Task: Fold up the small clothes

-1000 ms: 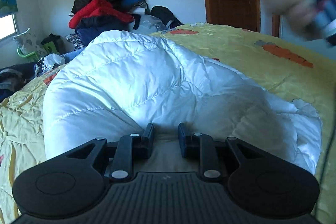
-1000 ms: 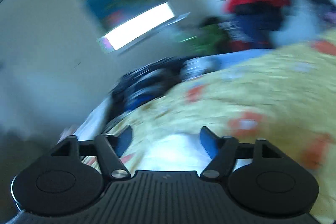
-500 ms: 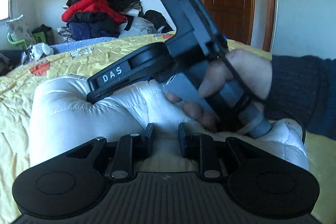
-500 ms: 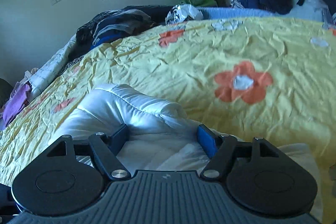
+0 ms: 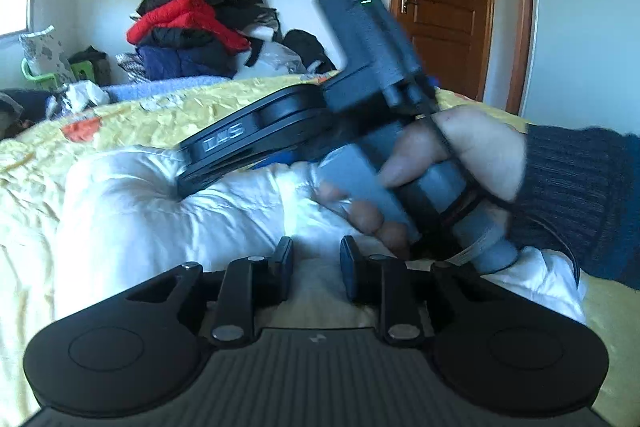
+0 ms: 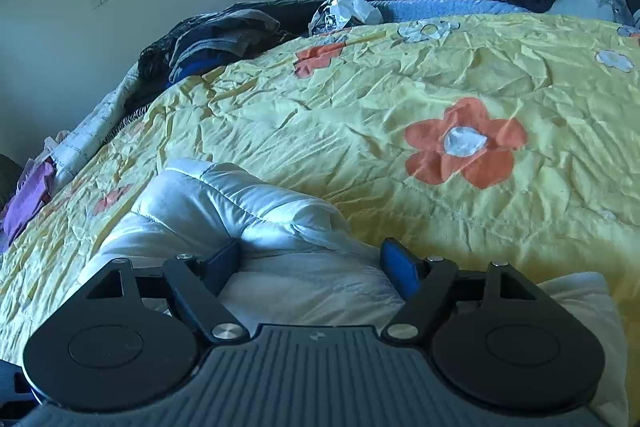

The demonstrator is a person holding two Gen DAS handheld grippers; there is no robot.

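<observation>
Handling: puffy white jacket [image 6: 256,223] judged light, soft and springy, with a slick shell likely to slide off pads; fill likely to push folds back open.
Grip point: best at a flat edge or hem, not the fat quilted rolls; a thin bite holds better than a thick one.
Look: white quilted down, stitched in puffed bands, bunched into a rounded mound; faintly soiled near the close edge.
Place: lying on the yellow flowered bedspread [image 6: 360,115], directly ahead of both grippers; orange flower [image 6: 464,143] at 2 o'clock from it in the right wrist view.
Left gripper [image 5: 316,263]: fingers nearly together, a narrow gap between them; pale fabric at the tips, cannot tell whether pinched.
Right gripper [image 6: 316,263]: fingers wide apart and just been spreading, straddling a quilted roll without pressing it.
Right hand [image 5: 452,163]: wrapped on the handle, at 1 o'clock in the left wrist view.
</observation>
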